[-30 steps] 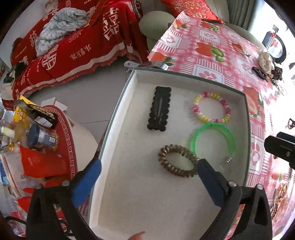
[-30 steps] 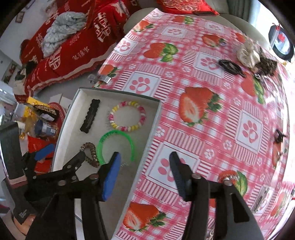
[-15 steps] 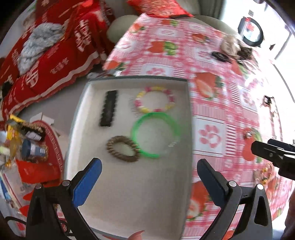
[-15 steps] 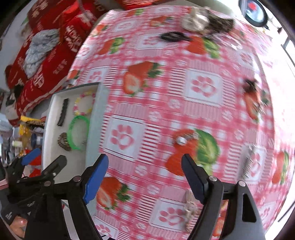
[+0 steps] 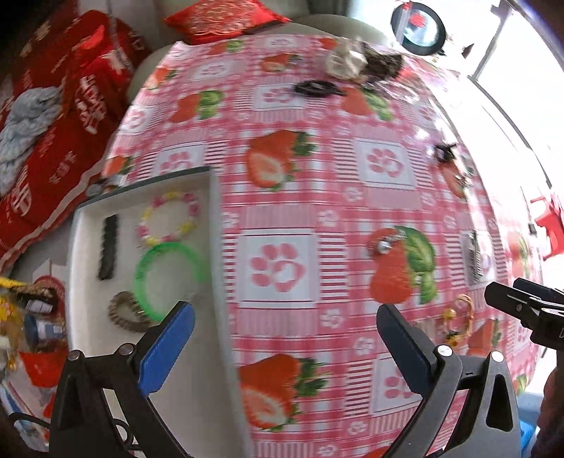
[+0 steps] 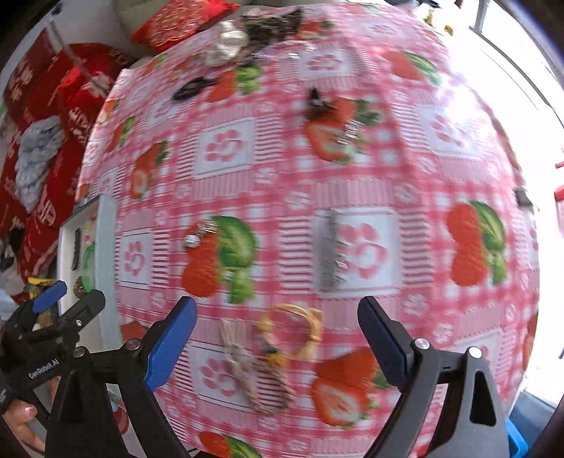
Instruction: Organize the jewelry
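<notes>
Tray with green bangle, beaded bracelet, black clip, brown coil tie.

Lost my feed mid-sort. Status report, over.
Left gripper and right gripper open, empty. Four pieces in tray. Yellow bracelet loose on tablecloth, right gripper above it. Nothing in the way.

I am in a home living room. A round table under a pink checked tablecloth printed with strawberries and paw prints fills my view. Off its far left edge stands a sofa draped in a red throw with white characters, a crumpled grey blanket on it, and a red embroidered cushion beyond the far edge.
</notes>
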{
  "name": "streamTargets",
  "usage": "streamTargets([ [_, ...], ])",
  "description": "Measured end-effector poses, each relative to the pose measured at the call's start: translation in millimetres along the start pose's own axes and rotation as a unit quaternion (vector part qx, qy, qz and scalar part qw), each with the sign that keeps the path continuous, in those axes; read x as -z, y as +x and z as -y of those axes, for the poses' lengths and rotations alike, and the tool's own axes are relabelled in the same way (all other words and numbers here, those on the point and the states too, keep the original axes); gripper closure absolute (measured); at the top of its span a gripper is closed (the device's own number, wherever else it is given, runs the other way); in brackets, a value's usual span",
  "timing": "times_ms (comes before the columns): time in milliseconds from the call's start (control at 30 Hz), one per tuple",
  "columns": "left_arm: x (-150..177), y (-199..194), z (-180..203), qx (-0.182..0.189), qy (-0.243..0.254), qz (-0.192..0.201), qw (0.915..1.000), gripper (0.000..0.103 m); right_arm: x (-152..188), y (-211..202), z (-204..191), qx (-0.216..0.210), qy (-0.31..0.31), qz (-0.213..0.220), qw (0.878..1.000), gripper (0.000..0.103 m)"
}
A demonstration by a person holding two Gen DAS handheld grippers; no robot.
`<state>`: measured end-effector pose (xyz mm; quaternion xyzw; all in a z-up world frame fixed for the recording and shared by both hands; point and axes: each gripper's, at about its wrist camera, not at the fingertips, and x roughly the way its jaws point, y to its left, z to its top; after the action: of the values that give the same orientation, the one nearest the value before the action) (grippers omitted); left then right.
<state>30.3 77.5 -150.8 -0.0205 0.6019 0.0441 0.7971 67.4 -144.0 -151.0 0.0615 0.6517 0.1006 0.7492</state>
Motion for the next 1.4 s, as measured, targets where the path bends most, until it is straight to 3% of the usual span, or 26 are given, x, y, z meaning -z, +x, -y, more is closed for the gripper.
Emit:
streamTargets([
  [367, -1.1, 22.4, 45.3, 0.015, 0.036, -0.023, 0.999, 0.0, 19.1, 0.9, 55.9, 0.027, 0.038, -0.021, 0.999, 0.009],
  [967, -42.0, 63.0, 66.9, 0.001, 0.025, -0.02, 0.9995, 0.005, -18.3, 21.8, 43.3, 0.032, 0.011, -0.003, 0.999, 0.009],
  [1033, -44.6, 68.0, 71.5, -0.001, 0.029, -0.024, 0.9993, 0.015, -21.2, 25.7, 41.4, 0.035, 0.006, -0.002, 0.999, 0.01],
  [1067, -46.2, 71.3, 73.7, 0.0, 0.031, -0.027, 0.9991, 0.015, -22.8, 28.1, 40.2, 0.038, 0.003, -0.002, 0.999, 0.01],
  [1200, -50.1, 80.2, 80.1, 0.003, 0.036, -0.03, 0.9989, 0.015, -26.5, 35.1, 36.8, 0.05, -0.007, -0.002, 0.999, 0.02],
  [1267, -52.2, 84.7, 83.1, 0.002, 0.039, -0.033, 0.9987, 0.026, -28.3, 39.8, 34.6, 0.056, -0.012, -0.005, 0.998, 0.024],
  [1400, -57.0, 85.9, 85.9, 0.009, 0.042, -0.031, 0.9986, 0.029, -31.3, 46.5, 30.0, 0.064, -0.02, -0.006, 0.998, 0.031],
])
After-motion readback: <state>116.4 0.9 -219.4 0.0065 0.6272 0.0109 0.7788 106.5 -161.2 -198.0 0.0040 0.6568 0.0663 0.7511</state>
